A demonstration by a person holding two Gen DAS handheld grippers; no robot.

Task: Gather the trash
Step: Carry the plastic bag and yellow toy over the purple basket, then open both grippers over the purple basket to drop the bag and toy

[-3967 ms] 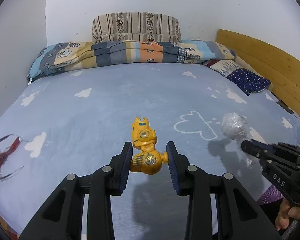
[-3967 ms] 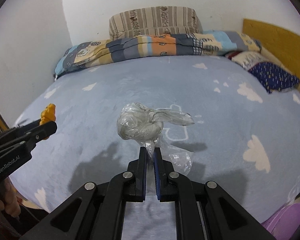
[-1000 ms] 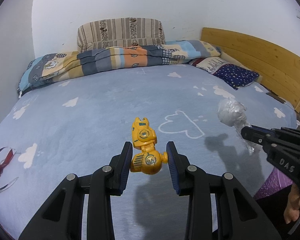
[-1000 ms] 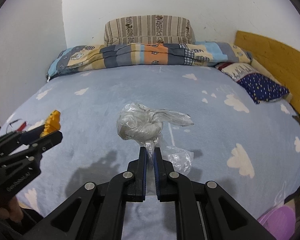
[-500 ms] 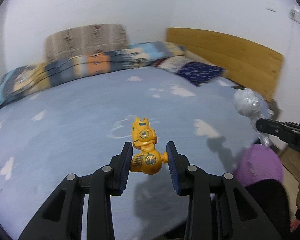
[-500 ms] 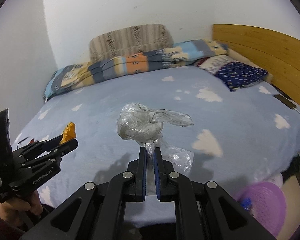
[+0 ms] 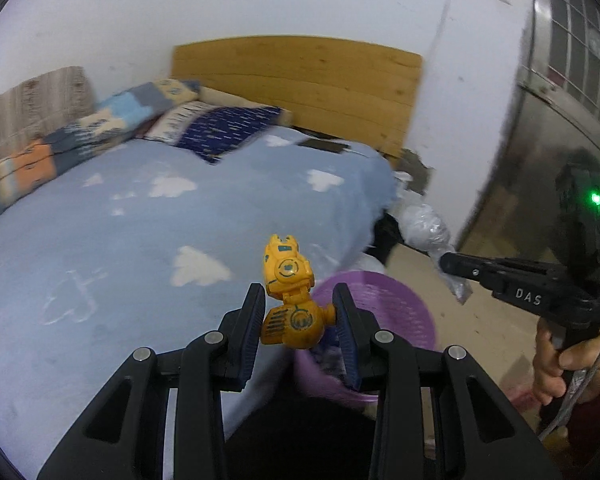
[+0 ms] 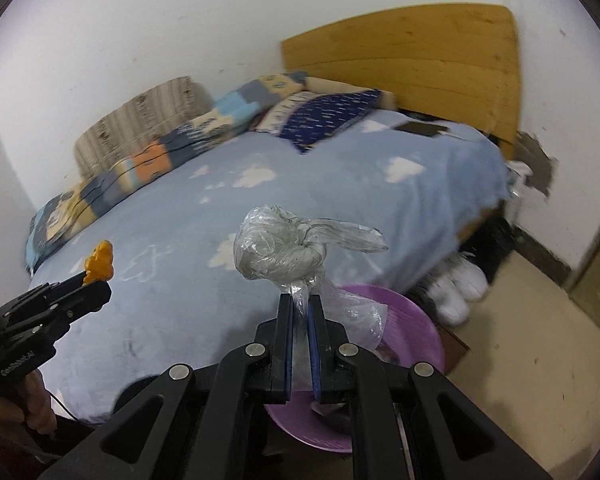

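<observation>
My left gripper [image 7: 298,322] is shut on a yellow toy robot [image 7: 290,296], held in the air over the bed's edge, just left of a purple basket [image 7: 396,308] on the floor. My right gripper [image 8: 299,328] is shut on a knotted clear plastic bag [image 8: 284,252], held above the same purple basket [image 8: 416,324]. The bag [image 7: 424,226] and the right gripper [image 7: 444,260] also show at the right of the left wrist view. The toy [image 8: 99,262] and the left gripper [image 8: 96,284] show at the left of the right wrist view.
A bed with a blue cloud-pattern blanket [image 7: 140,220] fills the left. Pillows and a folded quilt [image 8: 220,116] lie by the wooden headboard [image 8: 412,56]. White shoes [image 8: 460,280] stand on the floor by the bed corner. A metal door [image 7: 560,100] is at the right.
Both grippers have swung right, away from the middle of the bed toward its corner, still holding the toy and the bag. The purple basket now lies right below them.
</observation>
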